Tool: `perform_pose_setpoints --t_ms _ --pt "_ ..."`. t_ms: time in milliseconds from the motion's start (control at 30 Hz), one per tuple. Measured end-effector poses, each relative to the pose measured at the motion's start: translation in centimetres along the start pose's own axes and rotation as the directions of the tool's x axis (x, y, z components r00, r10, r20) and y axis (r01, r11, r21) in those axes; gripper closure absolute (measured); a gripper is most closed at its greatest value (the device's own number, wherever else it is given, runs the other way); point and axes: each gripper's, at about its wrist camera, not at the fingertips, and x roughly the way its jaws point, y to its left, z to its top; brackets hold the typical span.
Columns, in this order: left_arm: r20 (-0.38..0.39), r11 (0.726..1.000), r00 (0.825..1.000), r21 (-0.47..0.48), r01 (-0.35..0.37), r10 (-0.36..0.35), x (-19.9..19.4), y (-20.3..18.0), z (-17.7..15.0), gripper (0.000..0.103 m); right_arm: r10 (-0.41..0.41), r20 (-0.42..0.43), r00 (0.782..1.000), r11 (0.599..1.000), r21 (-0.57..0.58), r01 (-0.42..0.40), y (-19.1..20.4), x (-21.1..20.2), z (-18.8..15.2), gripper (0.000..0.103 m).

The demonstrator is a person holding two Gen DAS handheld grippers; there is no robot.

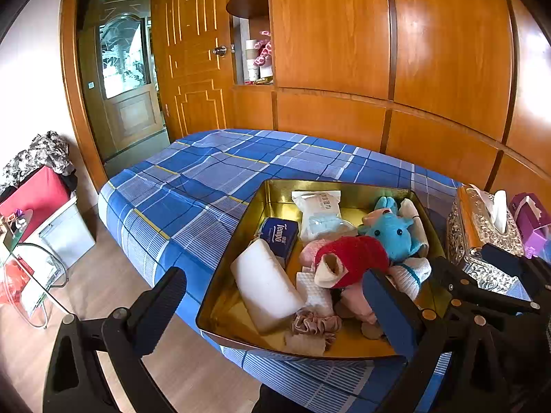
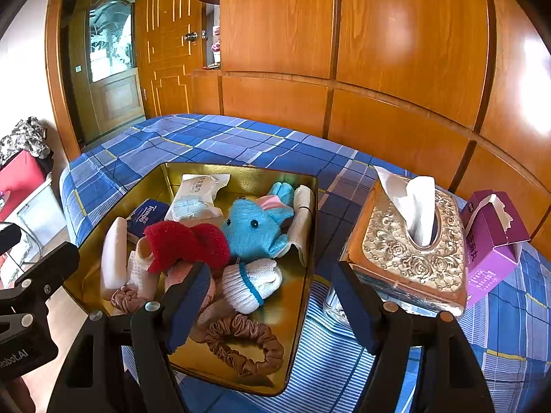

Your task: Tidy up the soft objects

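A gold tin tray (image 1: 344,186) (image 2: 303,296) sits on the blue plaid bed. It holds a blue plush elephant (image 1: 392,232) (image 2: 255,223), a red knit piece (image 1: 354,258) (image 2: 179,241), a white sponge block (image 1: 265,284) (image 2: 115,251), a Tempo tissue pack (image 1: 279,235), a white wipes pack (image 1: 320,213) (image 2: 198,196), white socks (image 2: 249,284) and a brown scrunchie (image 2: 244,344) (image 1: 315,323). My left gripper (image 1: 275,313) is open above the tray's near left corner. My right gripper (image 2: 272,306) is open over the tray's right edge. Both are empty.
An ornate gold tissue box (image 2: 409,251) (image 1: 482,237) and a purple tissue carton (image 2: 492,241) (image 1: 530,220) stand on the bed right of the tray. Wooden wardrobe panels (image 2: 396,51) rise behind the bed. A door (image 1: 124,79) and cluttered boxes (image 1: 38,199) are at left.
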Motion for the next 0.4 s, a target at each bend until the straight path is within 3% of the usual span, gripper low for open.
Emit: perform_pose_setpoints --t_ms 400 --pt "0.035 1.0 0.999 0.011 -0.021 0.02 -0.53 -0.24 0.01 0.0 -0.004 0.014 1.0 1.0 0.01 0.004 -0.29 -0.36 0.08 0.028"
